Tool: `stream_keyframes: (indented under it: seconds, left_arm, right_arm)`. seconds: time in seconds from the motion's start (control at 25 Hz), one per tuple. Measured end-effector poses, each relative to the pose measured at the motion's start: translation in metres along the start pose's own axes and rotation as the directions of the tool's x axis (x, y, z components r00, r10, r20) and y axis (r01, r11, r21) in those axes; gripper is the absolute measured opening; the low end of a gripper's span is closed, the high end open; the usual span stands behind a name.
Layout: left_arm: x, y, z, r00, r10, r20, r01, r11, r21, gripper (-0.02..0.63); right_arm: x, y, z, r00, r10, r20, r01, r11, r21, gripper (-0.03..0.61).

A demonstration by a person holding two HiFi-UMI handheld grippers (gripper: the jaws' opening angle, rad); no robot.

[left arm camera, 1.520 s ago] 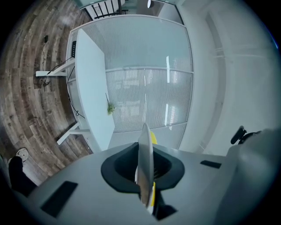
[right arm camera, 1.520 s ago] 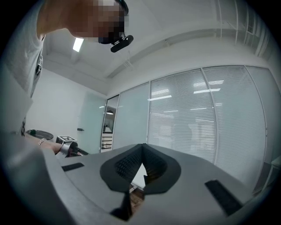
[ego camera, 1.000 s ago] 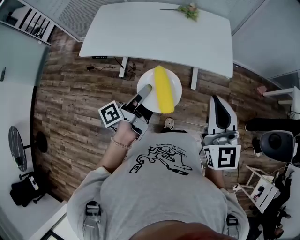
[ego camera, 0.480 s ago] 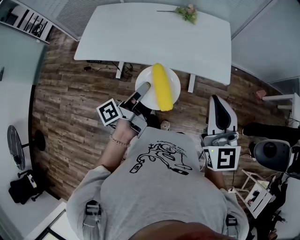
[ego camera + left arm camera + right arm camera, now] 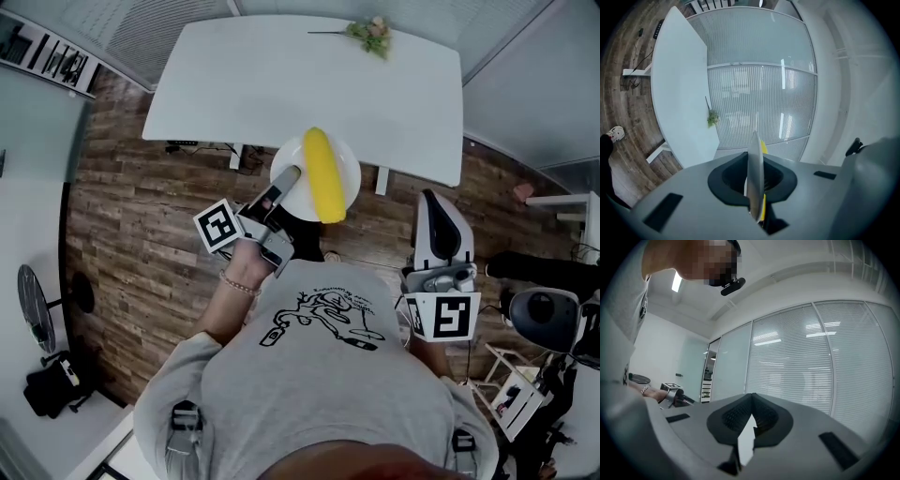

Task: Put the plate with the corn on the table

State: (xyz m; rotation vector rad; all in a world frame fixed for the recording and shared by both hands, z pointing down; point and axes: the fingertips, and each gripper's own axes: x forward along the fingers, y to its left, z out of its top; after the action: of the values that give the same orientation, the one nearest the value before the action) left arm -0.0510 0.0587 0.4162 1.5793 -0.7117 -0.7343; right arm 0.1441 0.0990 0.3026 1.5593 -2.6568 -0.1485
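Head view: left gripper (image 5: 292, 174), pinching the plate (image 5: 349, 165) of corn (image 5: 322, 174), has neared the table (image 5: 281, 75); right gripper (image 5: 434, 200) pressed together.

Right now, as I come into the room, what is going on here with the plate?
A person holds a two-finger gripper in each hand. The left gripper is shut on the rim of a white plate that carries a yellow corn cob. The plate hangs in the air at the near edge of the white table, not yet set down. The right gripper is shut and empty, at the person's side.
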Motion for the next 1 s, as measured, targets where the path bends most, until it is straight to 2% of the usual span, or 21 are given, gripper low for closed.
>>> stream_keyframes:
  seconds: [0.44,0.64,0.88,1.0]
  left_arm:
    - [0.075,0.011,0.084,0.999,-0.004,-0.035,0.005,1.000,0.012,0.034]
    - [0.114,0.018,0.150,0.999,-0.008,-0.049,0.009,1.000,0.010,0.034]
    - [0.128,0.009,0.168,0.997,-0.027,-0.072,0.029,0.999,0.030,0.034]
    - [0.142,0.016,0.198,0.996,-0.024,-0.081,0.026,0.999,0.025,0.034]
  right_arm:
    - [0.104,-0.029,0.005,1.000,-0.023,-0.004,0.023,1.000,-0.016,0.006]
    - [0.181,-0.035,0.009,1.000,-0.024,-0.007,0.024,0.999,-0.026,0.007]
    - [0.205,-0.037,0.022,0.999,-0.035,0.027,0.036,0.999,-0.041,0.006]
    - [0.240,-0.038,0.022,0.999,-0.040,0.025,0.041,0.998,-0.041,0.006]
